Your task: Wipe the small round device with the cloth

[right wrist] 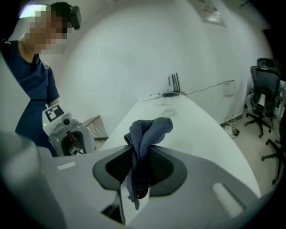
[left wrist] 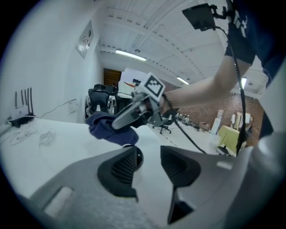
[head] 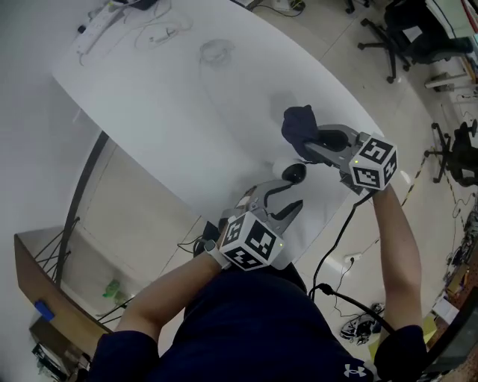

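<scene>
The small round device (head: 293,173), black with a white part, lies on the white table (head: 187,112) near its front edge. My left gripper (head: 287,195) is just short of it with its jaws apart. In the left gripper view the device (left wrist: 137,157) peeks out beside the left pad, and bare table shows in the gap of the gripper (left wrist: 149,161). My right gripper (head: 310,142) hovers just beyond the device, shut on a bunched dark blue cloth (head: 299,125). The cloth (right wrist: 147,129) hangs clamped between the pads of that gripper (right wrist: 140,163).
A power strip and loose cables (head: 112,19) lie at the table's far left, with a thin cable loop (head: 216,52) nearer the middle. A router with antennas (left wrist: 20,114) stands at the far end. Office chairs (head: 403,33) are on the floor to the right.
</scene>
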Demonstrator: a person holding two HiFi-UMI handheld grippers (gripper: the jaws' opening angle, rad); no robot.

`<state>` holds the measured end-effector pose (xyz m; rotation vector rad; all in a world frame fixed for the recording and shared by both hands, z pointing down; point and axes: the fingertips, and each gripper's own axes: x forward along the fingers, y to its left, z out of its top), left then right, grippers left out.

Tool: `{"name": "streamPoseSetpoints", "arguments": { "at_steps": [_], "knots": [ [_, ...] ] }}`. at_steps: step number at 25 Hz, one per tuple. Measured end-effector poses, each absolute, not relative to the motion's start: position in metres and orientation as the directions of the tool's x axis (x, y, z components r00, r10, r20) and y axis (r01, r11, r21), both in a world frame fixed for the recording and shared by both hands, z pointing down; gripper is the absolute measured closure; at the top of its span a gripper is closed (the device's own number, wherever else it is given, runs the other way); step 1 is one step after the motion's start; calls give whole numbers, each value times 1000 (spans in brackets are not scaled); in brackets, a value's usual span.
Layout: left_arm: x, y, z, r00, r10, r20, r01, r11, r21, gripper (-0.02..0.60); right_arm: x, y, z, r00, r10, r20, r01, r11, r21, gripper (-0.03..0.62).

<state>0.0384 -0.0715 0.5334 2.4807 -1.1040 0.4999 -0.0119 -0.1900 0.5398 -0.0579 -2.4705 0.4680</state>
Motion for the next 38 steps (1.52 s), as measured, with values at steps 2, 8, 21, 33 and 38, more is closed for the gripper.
{"name": "streamPoseSetpoints", "arguments": {
  "at_steps": [2,8,21,33,38],
  "knots": [
    [27,-72,531,605,-642,471,-775,-609,167,416,5,-183,513,-854,84,513,-124,925,-359,494],
    [6,-75,518,588,-664,461,-794,-582,174,400,45,-142,474,-911,-139,388,-291,883,-368,494],
    [15,-52,447,849,-518,105,-472,-653,593,354,38,-67,446,-948,-258,185,-317,766,-560,493],
    [28,-27,392,921,-303,-244,-23,-669,743,444,38,-34,405,-949,-197,-247,126,482,-867,442],
    [28,-23,422,910,-387,-147,-139,-619,773,477,43,-36,430,-947,-286,-147,-5,468,-884,382]
  ]
}}
